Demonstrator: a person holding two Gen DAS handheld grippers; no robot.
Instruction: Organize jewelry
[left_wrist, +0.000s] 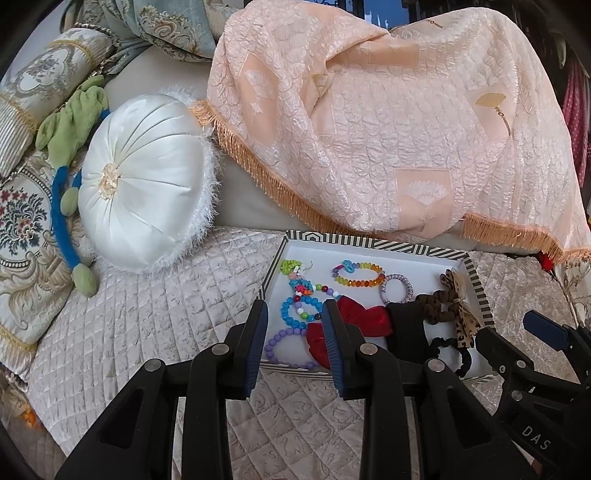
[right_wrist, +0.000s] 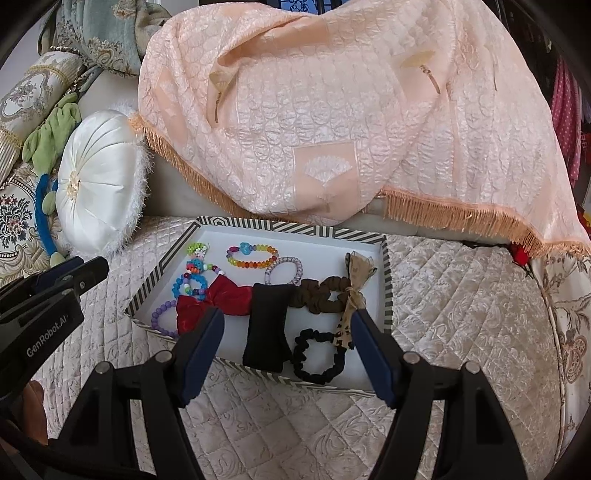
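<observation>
A white tray with a striped rim (left_wrist: 369, 244) (right_wrist: 295, 232) lies on the quilted sofa seat. It holds beaded bracelets: a rainbow one (left_wrist: 360, 274) (right_wrist: 252, 255), a blue one (left_wrist: 300, 309), a purple one (left_wrist: 286, 349) (right_wrist: 165, 318) and a lilac one (right_wrist: 283, 270). It also holds a red bow (right_wrist: 212, 301), a black band (right_wrist: 266, 326), a brown scrunchie (right_wrist: 325, 293), a black scrunchie (right_wrist: 318, 355) and a leopard ribbon (right_wrist: 351, 295). My left gripper (left_wrist: 295, 343) is open and empty above the tray's near left edge. My right gripper (right_wrist: 286, 350) is open wide and empty above the near edge.
A round white satin cushion (left_wrist: 144, 184) (right_wrist: 98, 184) leans to the left of the tray. A peach fringed throw (left_wrist: 369, 118) (right_wrist: 314, 129) drapes over the sofa back behind it. Embroidered pillows and a green and blue soft toy (left_wrist: 70, 125) are at the far left.
</observation>
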